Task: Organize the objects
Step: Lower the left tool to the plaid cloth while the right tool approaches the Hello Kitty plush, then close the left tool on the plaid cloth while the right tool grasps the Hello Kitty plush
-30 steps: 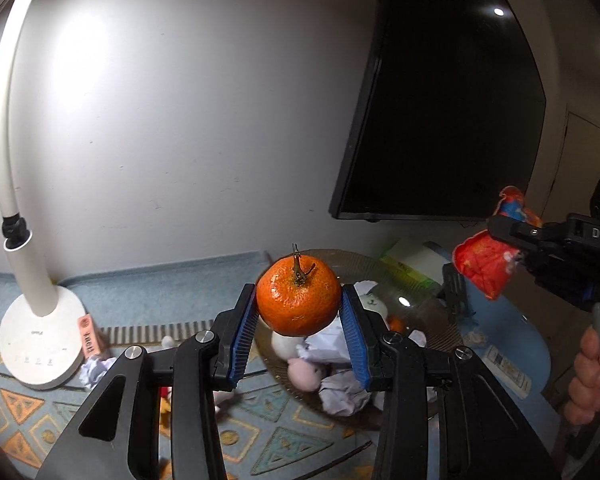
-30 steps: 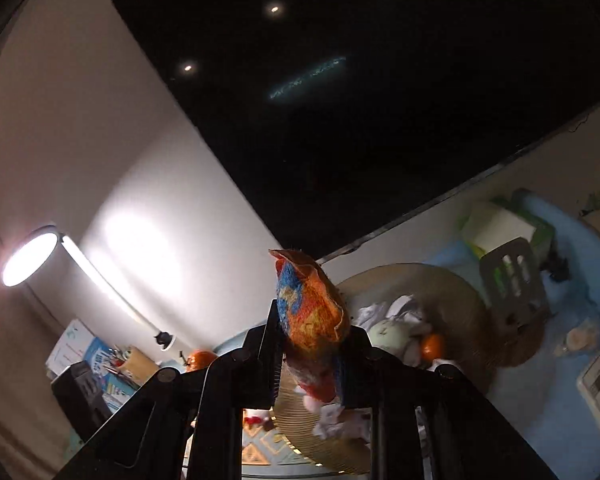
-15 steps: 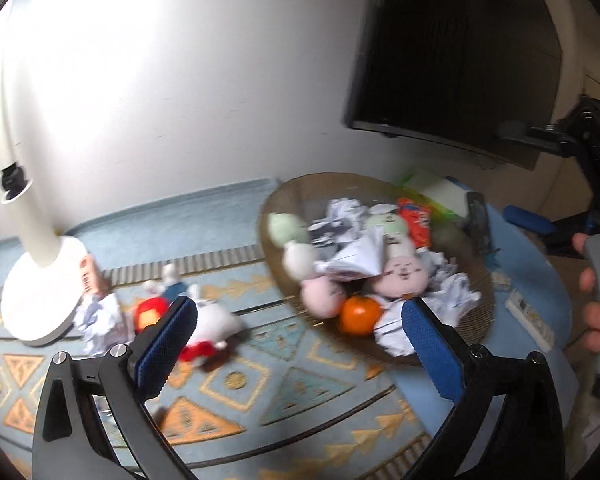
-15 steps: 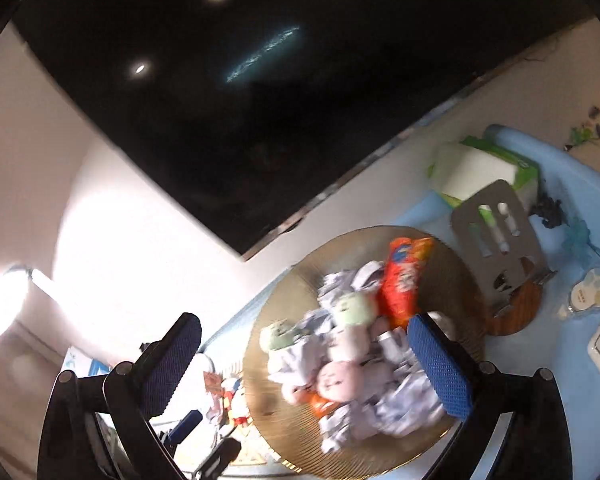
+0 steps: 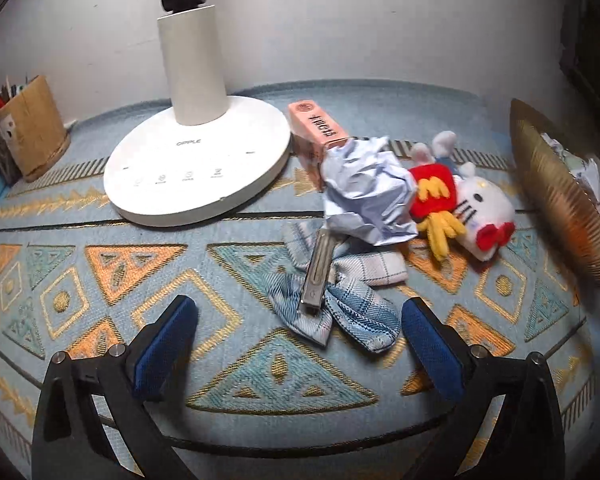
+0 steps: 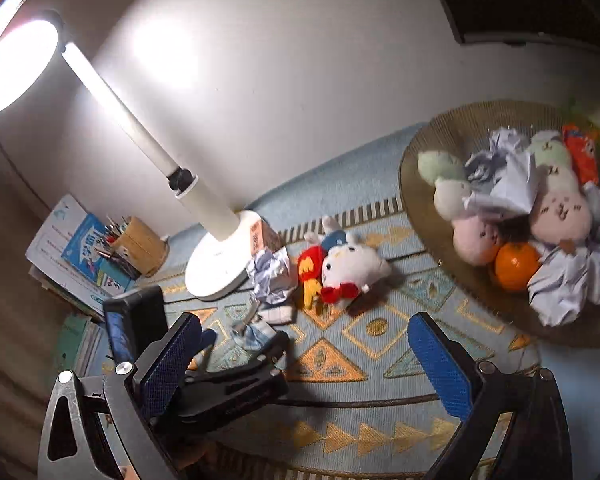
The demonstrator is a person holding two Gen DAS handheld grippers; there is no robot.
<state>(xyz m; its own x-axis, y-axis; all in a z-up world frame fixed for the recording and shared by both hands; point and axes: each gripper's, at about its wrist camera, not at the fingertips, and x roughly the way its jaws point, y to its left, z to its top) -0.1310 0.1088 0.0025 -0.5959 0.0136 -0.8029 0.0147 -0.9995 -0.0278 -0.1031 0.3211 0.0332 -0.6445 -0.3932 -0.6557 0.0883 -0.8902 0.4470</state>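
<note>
Your left gripper point(image 5: 298, 342) is spread wide and empty, and so is your right gripper point(image 6: 306, 360); both sets of fingers have only just sprung apart, with nothing between them.

Take the lamp base point(image 5: 198, 164) as your landmark. The bow clip point(image 5: 324, 284) lies on the surface in front of the base and a little to its right, dead ahead of your left fingers and just beyond their tips. Its metal bar runs almost straight away from you, so the fingers already straddle its long axis. Your left hand is the nearer one.

The paper ball point(image 5: 370, 190) and plush point(image 5: 464, 200) sit right of the base, behind the clip.

Only the right view shows inside the bowl point(image 6: 420, 152): orange point(image 6: 516, 266), plushies and paper. The left view shows just its rim.
</note>
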